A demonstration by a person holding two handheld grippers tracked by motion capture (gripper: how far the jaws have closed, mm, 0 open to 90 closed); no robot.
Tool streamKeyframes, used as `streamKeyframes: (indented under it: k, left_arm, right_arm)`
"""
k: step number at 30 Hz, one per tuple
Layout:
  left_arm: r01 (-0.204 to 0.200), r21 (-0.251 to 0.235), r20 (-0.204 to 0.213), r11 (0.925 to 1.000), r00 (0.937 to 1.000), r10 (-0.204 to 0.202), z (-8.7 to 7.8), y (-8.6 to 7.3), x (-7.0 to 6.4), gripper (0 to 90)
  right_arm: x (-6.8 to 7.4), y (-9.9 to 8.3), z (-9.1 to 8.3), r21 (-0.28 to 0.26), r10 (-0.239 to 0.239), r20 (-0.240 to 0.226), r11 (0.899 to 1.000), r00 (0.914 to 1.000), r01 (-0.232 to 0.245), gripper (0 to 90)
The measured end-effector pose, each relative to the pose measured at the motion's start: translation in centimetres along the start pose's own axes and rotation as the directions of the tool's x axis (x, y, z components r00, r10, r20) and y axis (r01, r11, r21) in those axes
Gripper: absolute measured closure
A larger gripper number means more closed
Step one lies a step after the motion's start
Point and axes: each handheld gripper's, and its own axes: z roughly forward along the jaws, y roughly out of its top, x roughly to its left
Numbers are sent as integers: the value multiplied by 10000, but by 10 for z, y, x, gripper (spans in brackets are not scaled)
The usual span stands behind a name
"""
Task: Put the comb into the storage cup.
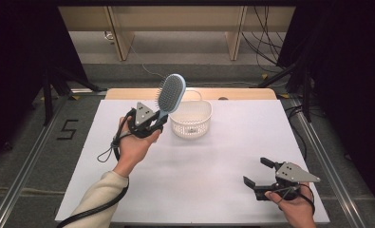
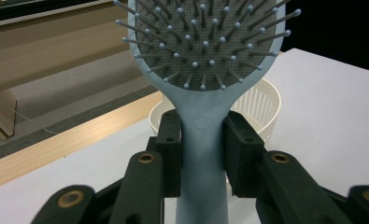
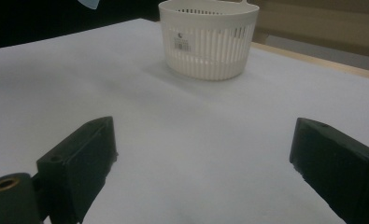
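The work surface was a white matte table top (image 1: 194,190) with a pale wood strip along its far edge. A white slotted plastic basket (image 1: 191,118), round and open-topped, stood on it. The left gripper (image 1: 156,124) pinched the handle of a pale blue plastic paddle hairbrush (image 1: 171,94), held raised just beside the basket, head up, ball-tipped pins on a grey cushion pad. The brush appeared light and rigid; its smooth handle could slip, so the narrow neck was the sound grip point. The right gripper (image 1: 257,172) rested well apart from the basket, jaws spread, holding nothing.
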Motion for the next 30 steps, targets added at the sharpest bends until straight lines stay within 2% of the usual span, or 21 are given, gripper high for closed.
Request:
streamKeyframes:
  k: [30]
  left_arm:
    - [-22,-61,95,10000,10000,22,4,6,-1,698]
  right_arm:
    - [0,0,0,-36,30,13,10000,10000,-30,79]
